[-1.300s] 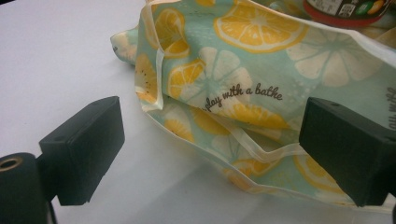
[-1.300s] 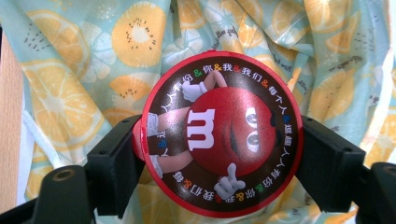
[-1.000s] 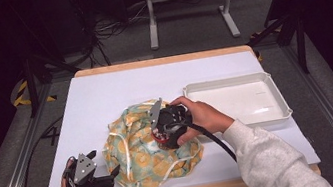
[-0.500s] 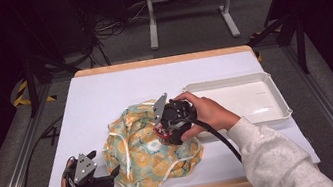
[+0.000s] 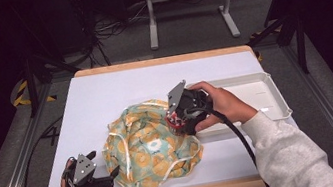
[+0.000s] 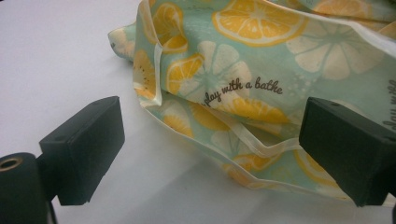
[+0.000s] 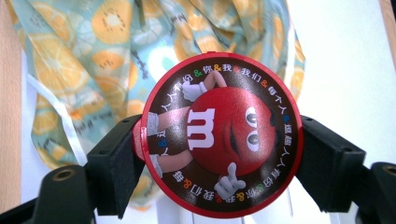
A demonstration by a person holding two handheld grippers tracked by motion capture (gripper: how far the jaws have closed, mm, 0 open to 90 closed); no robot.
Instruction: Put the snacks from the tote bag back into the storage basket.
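A crumpled teal cloth with orange slices (image 5: 150, 146) lies on the white counter (image 5: 104, 98). Above the cloth's right edge, the right gripper (image 7: 219, 154) holds a round red candy tin (image 7: 222, 135) between its fingers. At the cloth's lower left corner, the left gripper (image 6: 210, 149) rests with fingers spread wide. A white tray (image 5: 268, 95) sits right of the cloth

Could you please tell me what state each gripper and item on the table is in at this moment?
Left gripper: open, jaws either side of the cloth's edge, not closed on it.
Right gripper: shut on the round candy container, held above the cloth.
Round candy container: lifted, red lid on, facing the camera.
Citrus-print cloth: crumpled in a heap on the table.
White tray: looks empty, flat on the table.
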